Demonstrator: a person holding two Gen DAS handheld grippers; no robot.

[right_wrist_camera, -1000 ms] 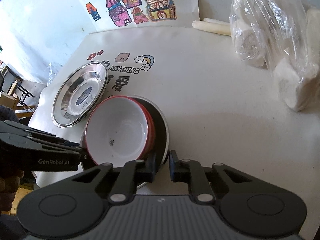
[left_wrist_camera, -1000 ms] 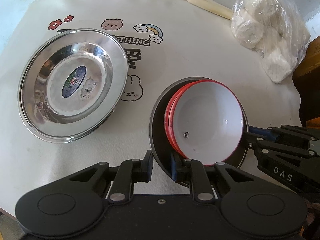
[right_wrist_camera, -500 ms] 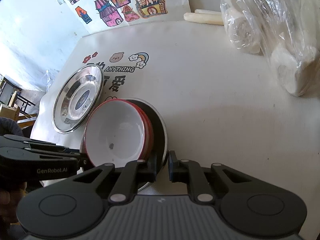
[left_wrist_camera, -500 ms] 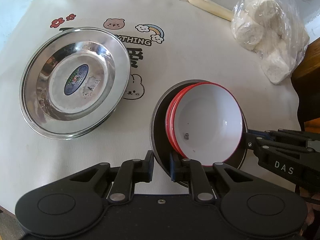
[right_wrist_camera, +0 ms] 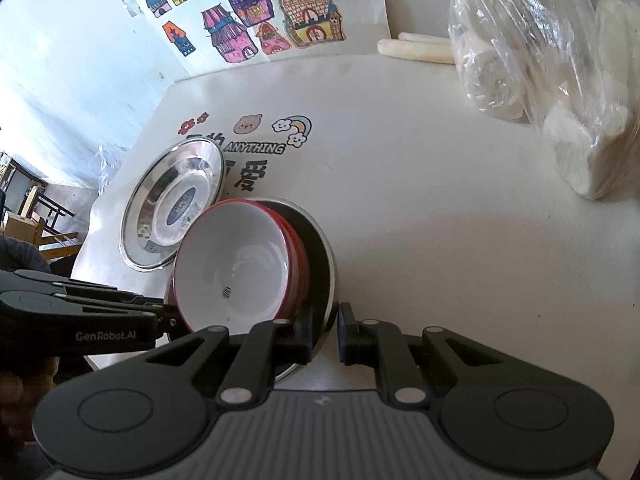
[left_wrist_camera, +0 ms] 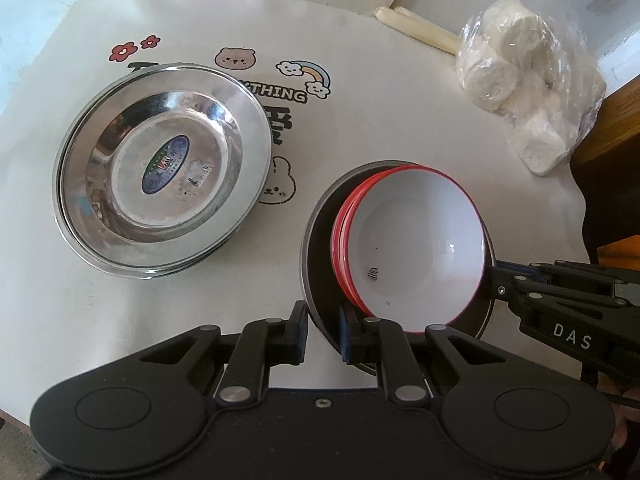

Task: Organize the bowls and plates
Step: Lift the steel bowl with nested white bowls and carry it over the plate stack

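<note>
Lifted higher now, dark pan [left_wrist_camera: 320,256] with red bowls [left_wrist_camera: 416,248] nested; both fingers pinching its rim; steel plates [left_wrist_camera: 160,168] stacked already; setting down left.

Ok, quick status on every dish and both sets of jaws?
Dark plate: gripped at its rim from two sides.
Red-rimmed bowls: nested, tilted, on the dark plate.
Steel plates: stacked, flat on the table, untouched.
Left gripper: jaws shut on the plate rim.
Right gripper: same, opposite rim.
</note>
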